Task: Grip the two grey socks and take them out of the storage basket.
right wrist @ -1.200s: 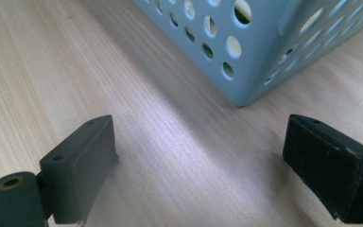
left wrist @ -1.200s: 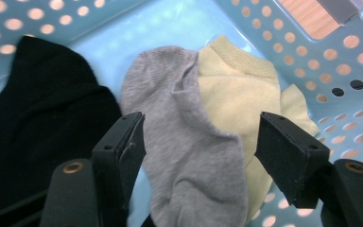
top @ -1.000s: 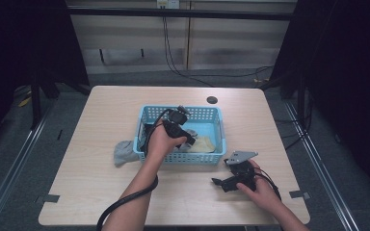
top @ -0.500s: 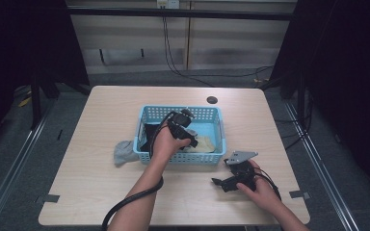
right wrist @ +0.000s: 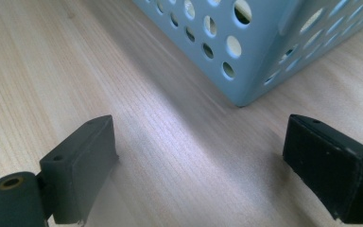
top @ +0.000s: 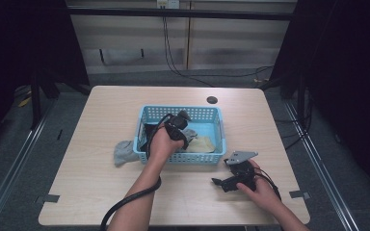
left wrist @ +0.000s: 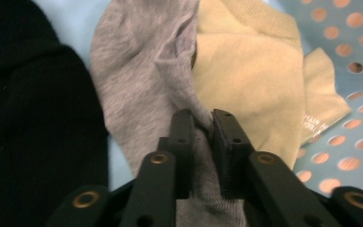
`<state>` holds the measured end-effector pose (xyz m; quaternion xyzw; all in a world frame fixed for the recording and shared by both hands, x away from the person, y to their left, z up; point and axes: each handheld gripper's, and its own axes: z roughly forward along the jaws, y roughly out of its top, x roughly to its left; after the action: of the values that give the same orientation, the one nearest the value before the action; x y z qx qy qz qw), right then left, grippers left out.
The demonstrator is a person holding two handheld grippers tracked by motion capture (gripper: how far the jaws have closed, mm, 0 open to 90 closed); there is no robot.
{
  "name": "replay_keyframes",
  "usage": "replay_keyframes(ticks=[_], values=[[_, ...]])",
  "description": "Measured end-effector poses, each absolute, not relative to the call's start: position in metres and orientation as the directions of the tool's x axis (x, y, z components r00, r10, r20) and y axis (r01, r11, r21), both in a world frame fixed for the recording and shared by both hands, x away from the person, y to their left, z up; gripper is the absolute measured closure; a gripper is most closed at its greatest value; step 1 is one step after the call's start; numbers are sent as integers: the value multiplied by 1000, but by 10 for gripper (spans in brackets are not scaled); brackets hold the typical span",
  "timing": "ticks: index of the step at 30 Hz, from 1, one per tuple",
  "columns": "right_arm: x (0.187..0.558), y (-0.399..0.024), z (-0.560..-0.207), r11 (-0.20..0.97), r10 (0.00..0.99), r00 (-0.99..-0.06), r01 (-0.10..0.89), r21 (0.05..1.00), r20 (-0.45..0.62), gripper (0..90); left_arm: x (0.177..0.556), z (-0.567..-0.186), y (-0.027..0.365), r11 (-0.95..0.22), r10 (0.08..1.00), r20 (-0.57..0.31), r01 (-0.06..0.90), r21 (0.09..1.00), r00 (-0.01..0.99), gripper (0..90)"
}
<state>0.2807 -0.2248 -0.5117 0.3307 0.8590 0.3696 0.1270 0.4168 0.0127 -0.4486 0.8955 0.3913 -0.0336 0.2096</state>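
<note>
While the person's left forearm reaches forward over the near wall of the blue basket (top: 178,159), the left gripper (top: 177,126) tips down into it, and the left gripper view shows its jaws pinched together on a fold of a grey sock (left wrist: 146,85) lying on the basket floor. Just beside that sock, touching it, lies a pale yellow sock (left wrist: 250,71), and a black garment (left wrist: 33,118) covers the other side. Small printed lettering runs along the yellow sock's edge, but it is too small and blurred to read. Another grey sock (top: 124,151) lies on the wooden table (top: 91,183), outside the basket against its left wall. The right hand (top: 260,190) rests on the table near the basket's front right corner, holding the right gripper (top: 220,182) low and level, pointing left; its jaws stand wide apart with nothing between them, just above the wood, and a basket corner shows ahead in the right gripper view. The left hand hides part of the basket's contents in the high view.
</note>
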Motion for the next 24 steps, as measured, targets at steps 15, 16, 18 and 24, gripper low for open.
replay_keyframes(ticks=[15,16,18,24], values=[[281,-225,-512,507,663,-748,473,721,25,99,420,-415,30,-589,690,-237,720,367,684,842],[281,-225,-512,507,662,-749,472,721,24,99,420,-412,31,-587,688,-237,719,373,686,842],[281,-225,-512,507,663,-748,473,721,25,99,421,-406,33,-586,686,-238,716,379,687,842],[281,-225,-512,504,664,-747,478,719,31,99,423,-387,38,-578,686,-232,710,402,690,842]])
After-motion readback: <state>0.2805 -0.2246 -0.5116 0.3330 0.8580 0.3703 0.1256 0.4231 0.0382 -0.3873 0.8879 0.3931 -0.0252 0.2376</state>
